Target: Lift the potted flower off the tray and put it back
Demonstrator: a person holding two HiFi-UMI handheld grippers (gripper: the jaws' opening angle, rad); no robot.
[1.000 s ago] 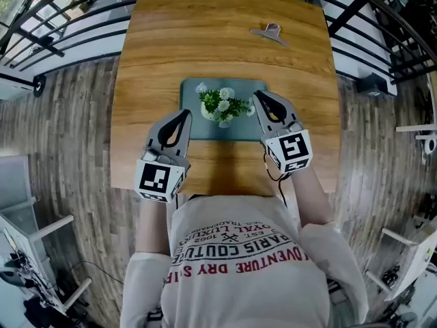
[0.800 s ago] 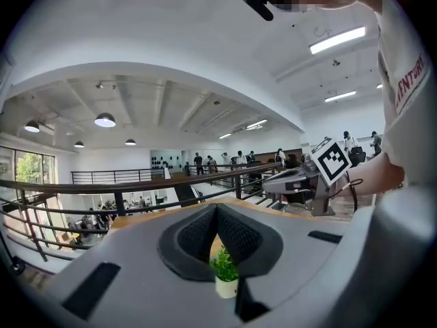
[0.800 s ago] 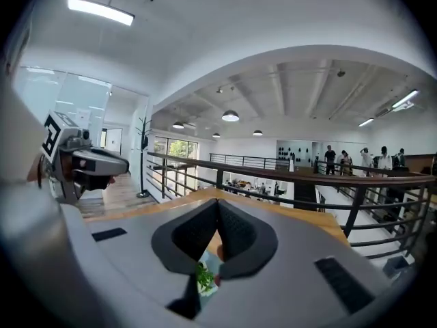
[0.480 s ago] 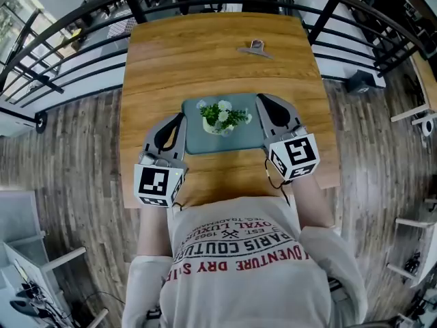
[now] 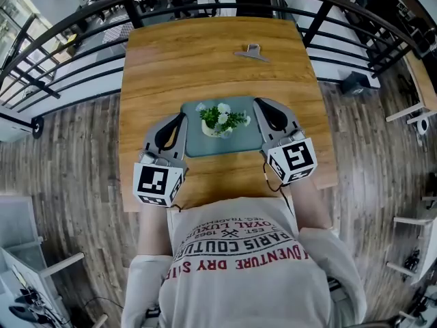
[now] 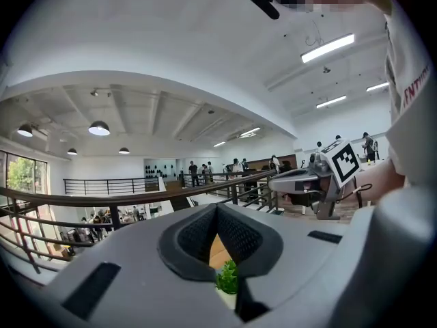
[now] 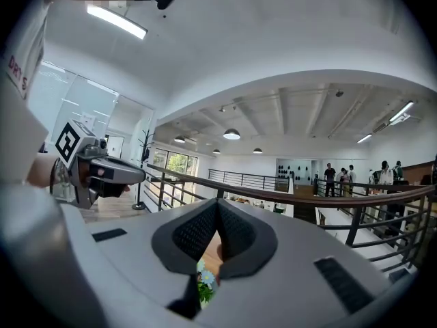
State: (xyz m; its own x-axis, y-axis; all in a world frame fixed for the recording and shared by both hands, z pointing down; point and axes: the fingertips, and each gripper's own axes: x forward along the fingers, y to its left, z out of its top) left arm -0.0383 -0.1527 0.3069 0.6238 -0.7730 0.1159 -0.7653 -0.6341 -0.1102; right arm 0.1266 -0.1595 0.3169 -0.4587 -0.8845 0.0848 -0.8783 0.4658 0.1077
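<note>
Left gripper (image 5: 180, 117) and right gripper (image 5: 258, 103) both sit a little higher than a second ago, and the head view now takes in more of the railing (image 5: 68, 29) beyond the table's far edge. The potted flower (image 5: 220, 118) stands on the grey-green tray (image 5: 205, 145). It has white blooms and green leaves in a small pale pot, and it sits about midway between the tray's left and right edges, nearer the far edge than the near one. No jaw touches it. The left gripper's tip lies at the tray's left edge and the right gripper's tip at the right edge, just beside the foliage. Both grippers have their jaws closed: in each gripper view the dark ribbed pads (image 6: 194, 234) meet at the tips with nothing pinched between them, and a sliver of the plant shows through the gap below. The tray lies on the near half of the wooden table (image 5: 205, 53), centred between its side edges. A small metal clip (image 5: 251, 52) rests near the far edge, well apart from the tray. Plank floor (image 5: 68, 135) surrounds the table.
</note>
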